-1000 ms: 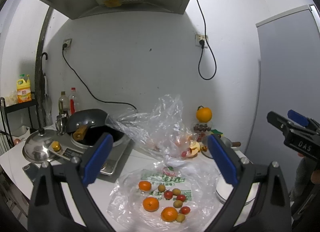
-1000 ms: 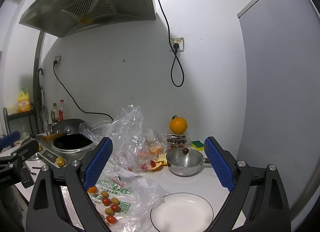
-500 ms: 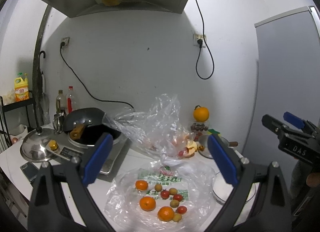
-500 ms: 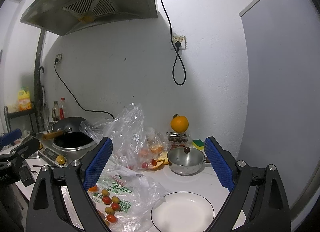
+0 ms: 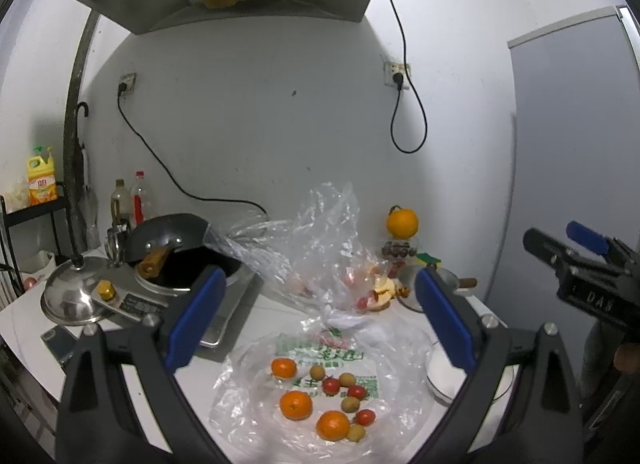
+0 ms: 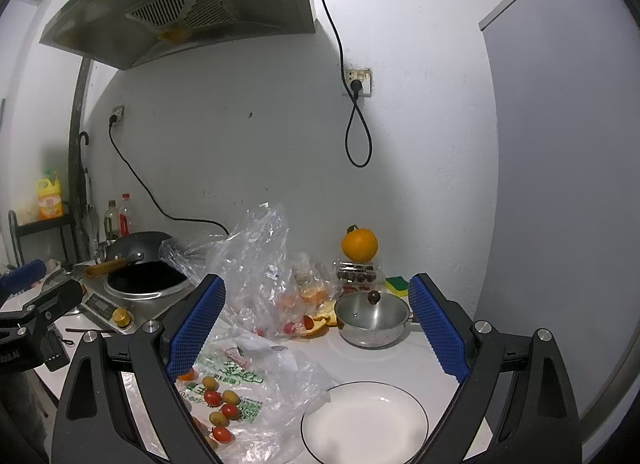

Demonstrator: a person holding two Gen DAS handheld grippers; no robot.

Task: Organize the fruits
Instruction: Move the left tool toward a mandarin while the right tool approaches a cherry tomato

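A flat clear plastic bag (image 5: 240,384) on the white counter carries loose fruit: three tangerines (image 5: 296,404), red cherry tomatoes (image 5: 331,385) and small brown longans (image 5: 347,379). My left gripper (image 5: 320,320) hovers open above and behind them, holding nothing. An empty white plate (image 6: 364,422) lies to the right of the bag (image 6: 280,376). My right gripper (image 6: 318,328) hangs open over the plate's far side, also holding nothing. In the left wrist view the plate (image 5: 440,384) is half hidden by my right finger.
A crumpled upright bag (image 5: 320,248) with fruit scraps stands behind. A steel pot (image 6: 372,318), a big orange (image 6: 359,245) on a clear box and a sponge (image 6: 396,284) sit at the back right. An induction cooker with wok (image 5: 176,256) and a steel lid (image 5: 72,296) fill the left.
Both views drifted only slightly; the scene shifted a little left in the left wrist view. Both grippers stayed open and nothing on the counter moved.
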